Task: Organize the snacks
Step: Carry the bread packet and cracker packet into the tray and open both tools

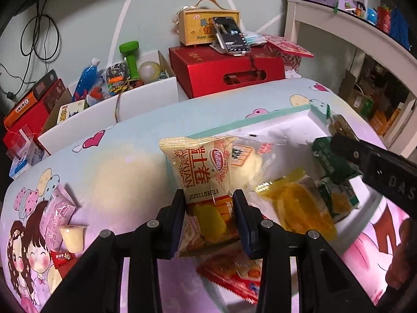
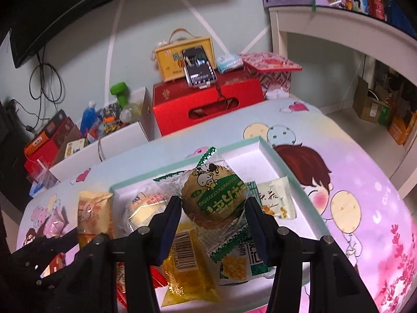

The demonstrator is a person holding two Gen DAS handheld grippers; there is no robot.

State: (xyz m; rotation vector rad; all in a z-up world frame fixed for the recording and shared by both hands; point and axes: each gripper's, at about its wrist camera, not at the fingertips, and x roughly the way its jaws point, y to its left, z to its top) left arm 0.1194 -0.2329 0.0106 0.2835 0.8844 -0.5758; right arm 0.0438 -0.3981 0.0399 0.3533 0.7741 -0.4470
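My left gripper [image 1: 209, 206] is shut on a cream-yellow roll-cake packet [image 1: 198, 174] with red print, held over the left edge of a shallow white box with a mint rim [image 1: 263, 122]. My right gripper [image 2: 213, 210] is shut on a round cookie in a clear wrapper with a green cow label [image 2: 213, 198], held above the same box [image 2: 263, 143]. In the box lie a yellow packet [image 2: 185, 266], a green-and-white corn snack [image 2: 239, 260], a pale packet [image 2: 276, 198] and a clear-wrapped cake [image 2: 146, 206]. The right gripper shows at the right of the left wrist view [image 1: 365, 159].
The box sits on a cartoon-print cloth [image 1: 117, 161]. On the cloth lie a pink packet [image 1: 58, 208], a jelly cup [image 1: 73, 238] and a red packet [image 1: 234, 274]. Behind stand a white bin of toys [image 1: 125, 88], a red gift box [image 1: 226, 73], a phone [image 1: 230, 35] and a white shelf [image 1: 338, 34].
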